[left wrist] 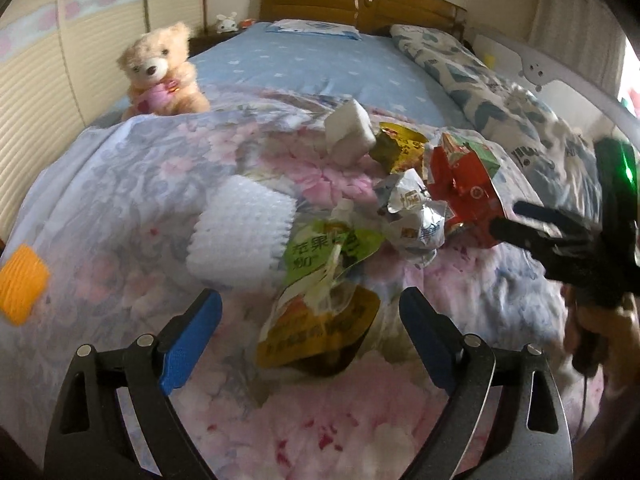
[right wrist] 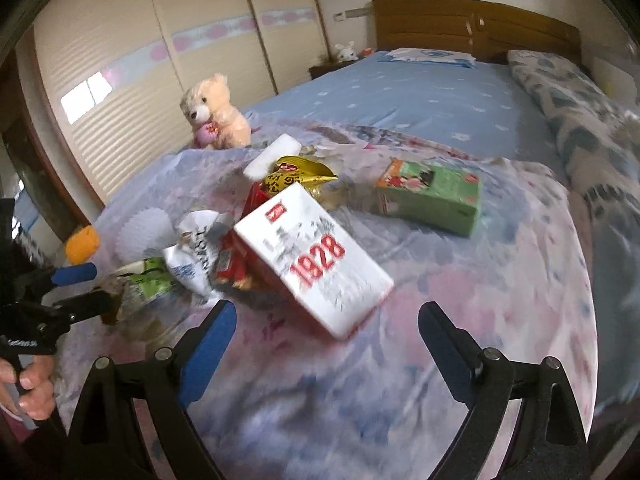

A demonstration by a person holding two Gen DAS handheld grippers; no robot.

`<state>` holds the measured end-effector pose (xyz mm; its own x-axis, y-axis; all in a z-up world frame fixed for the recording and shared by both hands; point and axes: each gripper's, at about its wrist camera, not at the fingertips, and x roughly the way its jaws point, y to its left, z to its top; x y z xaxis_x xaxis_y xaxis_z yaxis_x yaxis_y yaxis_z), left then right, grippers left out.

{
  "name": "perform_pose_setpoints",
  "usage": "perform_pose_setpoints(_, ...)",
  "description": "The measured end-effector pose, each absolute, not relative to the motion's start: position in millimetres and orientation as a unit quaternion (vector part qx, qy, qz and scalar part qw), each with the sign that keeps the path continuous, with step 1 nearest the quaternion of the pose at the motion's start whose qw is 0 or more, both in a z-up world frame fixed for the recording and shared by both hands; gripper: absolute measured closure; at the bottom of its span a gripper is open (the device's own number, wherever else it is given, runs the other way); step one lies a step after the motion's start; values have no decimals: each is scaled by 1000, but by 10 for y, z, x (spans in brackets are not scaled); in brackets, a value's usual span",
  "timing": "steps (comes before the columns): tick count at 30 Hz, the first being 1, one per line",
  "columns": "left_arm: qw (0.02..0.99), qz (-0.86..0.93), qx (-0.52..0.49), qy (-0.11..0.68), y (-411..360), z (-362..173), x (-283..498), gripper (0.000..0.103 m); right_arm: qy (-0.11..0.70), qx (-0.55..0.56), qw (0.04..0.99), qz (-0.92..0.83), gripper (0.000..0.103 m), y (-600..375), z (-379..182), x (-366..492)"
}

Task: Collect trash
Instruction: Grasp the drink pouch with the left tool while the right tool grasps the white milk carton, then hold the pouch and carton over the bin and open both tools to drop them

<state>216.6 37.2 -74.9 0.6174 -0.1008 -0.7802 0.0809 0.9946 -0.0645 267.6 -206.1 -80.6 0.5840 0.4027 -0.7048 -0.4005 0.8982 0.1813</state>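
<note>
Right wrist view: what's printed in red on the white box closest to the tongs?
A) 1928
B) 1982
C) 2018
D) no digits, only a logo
A: the white box lying tilted on the floral quilt, just ahead of the open right tongs, carries large red digits reading 1928 across its top face, with a small red logo near its far end.

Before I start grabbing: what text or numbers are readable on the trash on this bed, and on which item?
"1928", red digits: white box, right wrist view.
"100", with blurred Chinese characters above it: green pouch, left wrist view.
Yellow pouch: print too blurred to read.
Crumpled silver wrapper, gold wrapper, green box: print too small or blurred to read.
</note>
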Motion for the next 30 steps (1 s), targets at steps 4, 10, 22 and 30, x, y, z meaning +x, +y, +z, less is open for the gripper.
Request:
perform_pose_setpoints(4, 897, -62, 2, 438, 307, -804, 2196, 18, 394, -23, 886, 242, 10, -1958, -819, 2826)
perform_pose_setpoints(10, 889, -77, 15, 451, 236, -913, 2216, 64, 414, -22, 874, 253, 42, -1910, -907, 2903)
perform_pose_setpoints(22, 903, -97, -8, 419, 138, -794, 1861, 71, 407, 60, 884, 220, 47, -2138, -837, 2326)
perform_pose_setpoints(30, 907, -136, -25, 399, -41, -653, 1565, 72, 399, 123, 890, 184, 47, -2410, -730, 1830)
